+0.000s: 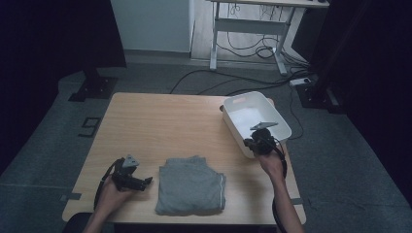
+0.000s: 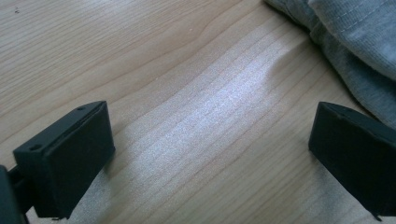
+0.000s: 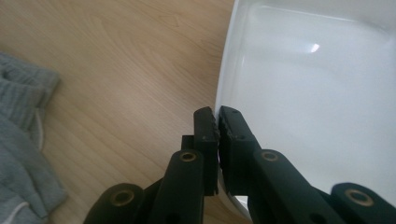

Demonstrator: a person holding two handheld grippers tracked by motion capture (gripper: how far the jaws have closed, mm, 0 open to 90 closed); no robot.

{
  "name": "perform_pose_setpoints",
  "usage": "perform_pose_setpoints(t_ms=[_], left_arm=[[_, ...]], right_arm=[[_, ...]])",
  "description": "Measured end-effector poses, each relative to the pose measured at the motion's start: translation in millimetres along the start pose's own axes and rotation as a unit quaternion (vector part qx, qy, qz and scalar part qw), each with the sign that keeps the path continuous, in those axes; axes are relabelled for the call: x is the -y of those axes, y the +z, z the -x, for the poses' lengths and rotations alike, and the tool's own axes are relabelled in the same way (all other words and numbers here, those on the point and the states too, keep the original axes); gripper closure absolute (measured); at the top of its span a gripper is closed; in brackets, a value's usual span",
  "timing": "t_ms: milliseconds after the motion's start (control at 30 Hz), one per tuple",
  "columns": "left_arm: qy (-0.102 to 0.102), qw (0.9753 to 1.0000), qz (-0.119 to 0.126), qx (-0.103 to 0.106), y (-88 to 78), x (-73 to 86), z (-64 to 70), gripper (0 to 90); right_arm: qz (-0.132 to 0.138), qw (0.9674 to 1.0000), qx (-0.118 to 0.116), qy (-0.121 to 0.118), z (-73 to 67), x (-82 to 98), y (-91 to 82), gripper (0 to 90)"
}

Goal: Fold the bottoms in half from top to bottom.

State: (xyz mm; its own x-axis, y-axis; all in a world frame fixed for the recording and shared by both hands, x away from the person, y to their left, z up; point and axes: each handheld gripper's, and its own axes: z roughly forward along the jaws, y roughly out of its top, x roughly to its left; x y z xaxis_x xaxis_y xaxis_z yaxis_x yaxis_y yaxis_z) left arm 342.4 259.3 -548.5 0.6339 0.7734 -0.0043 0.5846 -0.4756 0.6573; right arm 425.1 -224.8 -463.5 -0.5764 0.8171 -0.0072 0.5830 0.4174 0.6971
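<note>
Right gripper (image 3: 218,122): jaws closed on the near rim of the white plastic bin (image 3: 327,102), one jaw outside the wall, one inside, wall pinched between them. In the high view the right gripper (image 1: 253,143) sits at the bin's (image 1: 233,103) corner nearest the person, at the right edge of the desk (image 1: 160,121).

Left gripper (image 2: 210,149): jaws wide apart, nothing between them but bare desk (image 2: 140,60). The folded grey garment (image 2: 355,51) lies just beyond and to the side of one jaw, not touched. High view puts the left gripper (image 1: 145,182) low over the desk, just left of the garment (image 1: 192,187), jaws pointing at it.

Read of the step: bin is being grabbed for repositioning, probably to pull it closer to the garment so the garment can go in. Bin looks empty. Garment is already folded flat, well apart from the right jaws, down and left of them in the right gripper view (image 3: 23,154).

Next move, my guess:
- Right: keep the pinch on the rim and drag, don't lift. A one-corner grip on thin plastic will twist or slip if lifted.
- Slide toward the desk centre; bin already hangs close to the desk edge.
- Left: stay open and clear of the slide path, then scoop under the garment edge nearest its jaws.

Risks: rim slipping out of the jaws, or the bin swinging around the grip point.
</note>
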Motion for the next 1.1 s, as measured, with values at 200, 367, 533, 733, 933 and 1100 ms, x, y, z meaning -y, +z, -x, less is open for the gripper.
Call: perform_pose_setpoints(t_ms=[200,367,533,733,933,1100], left_arm=[[0.001,1.0,0.0,0.0,0.0,0.0,0.0,0.0],[0.001,1.0,0.0,0.002,-0.2,0.2,1.2,0.0],[0.001,1.0,0.0,0.002,-0.2,0.2,1.6,0.0],[0.002,1.0,0.0,0.002,-0.3,0.2,2.0,0.0],[0.003,1.0,0.0,0.002,-0.3,0.3,2.4,0.0],[0.003,1.0,0.0,0.002,-0.2,0.4,2.8,0.0]], right_arm=[[0.003,0.9998,-0.016,-0.012,-14.9,-1.4,1.8,85.4],[0.004,0.9993,-0.03,-0.024,-30.1,-3.6,3.8,85.4],[0.008,0.9982,-0.046,-0.037,-47.6,-5.9,6.7,85.4],[0.01,0.9964,-0.065,-0.055,-67.1,-7.3,8.4,85.4],[0.013,0.994,-0.082,-0.071,-84.8,-6.0,7.7,85.5],[0.009,0.9922,-0.083,-0.093,-97.4,-4.7,4.8,86.0]])
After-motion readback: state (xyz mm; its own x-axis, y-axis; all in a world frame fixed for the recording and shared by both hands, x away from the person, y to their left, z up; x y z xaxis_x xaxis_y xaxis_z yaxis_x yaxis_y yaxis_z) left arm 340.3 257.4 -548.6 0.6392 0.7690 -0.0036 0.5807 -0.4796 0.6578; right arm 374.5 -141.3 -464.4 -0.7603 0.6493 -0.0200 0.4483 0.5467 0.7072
